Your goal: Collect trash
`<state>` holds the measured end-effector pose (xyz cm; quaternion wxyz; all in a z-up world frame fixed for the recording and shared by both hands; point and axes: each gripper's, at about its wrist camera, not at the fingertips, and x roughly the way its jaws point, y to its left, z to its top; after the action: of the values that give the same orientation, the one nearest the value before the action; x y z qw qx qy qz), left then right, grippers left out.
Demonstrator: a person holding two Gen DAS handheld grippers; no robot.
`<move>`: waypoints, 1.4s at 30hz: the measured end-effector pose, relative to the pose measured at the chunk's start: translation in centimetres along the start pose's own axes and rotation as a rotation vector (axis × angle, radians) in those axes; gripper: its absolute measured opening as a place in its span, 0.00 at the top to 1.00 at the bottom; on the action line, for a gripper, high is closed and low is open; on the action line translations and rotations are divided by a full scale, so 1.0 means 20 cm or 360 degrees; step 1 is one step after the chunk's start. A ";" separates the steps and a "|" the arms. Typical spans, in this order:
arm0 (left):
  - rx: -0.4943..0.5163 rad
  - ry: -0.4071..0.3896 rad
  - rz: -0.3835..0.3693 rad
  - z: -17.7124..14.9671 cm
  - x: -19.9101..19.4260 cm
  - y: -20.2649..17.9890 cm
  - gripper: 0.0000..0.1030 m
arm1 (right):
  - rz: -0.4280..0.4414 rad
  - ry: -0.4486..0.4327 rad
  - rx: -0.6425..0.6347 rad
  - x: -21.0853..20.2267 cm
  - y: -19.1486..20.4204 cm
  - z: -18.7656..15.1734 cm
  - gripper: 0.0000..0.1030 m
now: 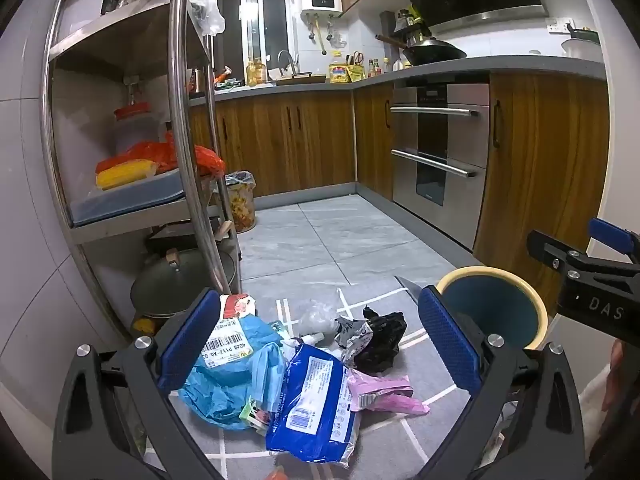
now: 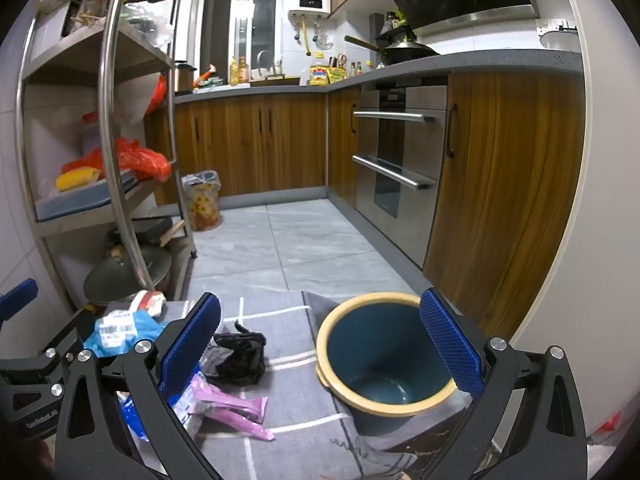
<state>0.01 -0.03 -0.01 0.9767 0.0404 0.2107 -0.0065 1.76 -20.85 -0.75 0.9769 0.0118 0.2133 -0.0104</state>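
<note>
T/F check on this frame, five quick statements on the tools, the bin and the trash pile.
1. Both tools are open and hold nothing. True: left tool, right tool.
2. The blue bin with the yellow rim is full of trash. False: its inside looks empty.
3. The black bag lies on the grey mat, left of the bin. True.
4. The pink wrapper is already in the bin. False: it lies on the mat in the pile.
5. The blue packet sits on the shelf. False: it lies on the floor pile.
</note>
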 end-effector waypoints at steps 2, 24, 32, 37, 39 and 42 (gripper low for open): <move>0.0004 -0.0005 0.0005 0.00 0.00 0.00 0.05 | 0.0000 0.0002 -0.0002 0.00 0.00 0.00 0.04; 0.0006 0.0003 0.0002 0.00 0.01 -0.01 0.05 | -0.0002 0.0007 -0.0004 0.00 -0.01 0.00 0.04; 0.0006 0.0004 0.0002 0.00 0.01 -0.01 0.05 | -0.0003 0.0006 -0.0004 0.01 -0.01 0.00 0.04; 0.0004 0.0003 0.0002 0.00 0.02 -0.01 0.05 | -0.0003 0.0008 -0.0006 0.01 -0.01 0.00 0.03; 0.0004 0.0003 0.0002 0.00 0.02 -0.01 0.05 | -0.0003 0.0008 -0.0005 0.01 -0.01 0.00 0.04; 0.0003 0.0002 0.0001 -0.01 0.02 -0.01 0.05 | -0.0003 0.0009 -0.0006 0.01 -0.01 0.00 0.04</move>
<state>0.31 -0.16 -0.30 0.9765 0.0412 0.2112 -0.0064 1.92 -21.07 -0.81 0.9762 0.0100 0.2162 -0.0108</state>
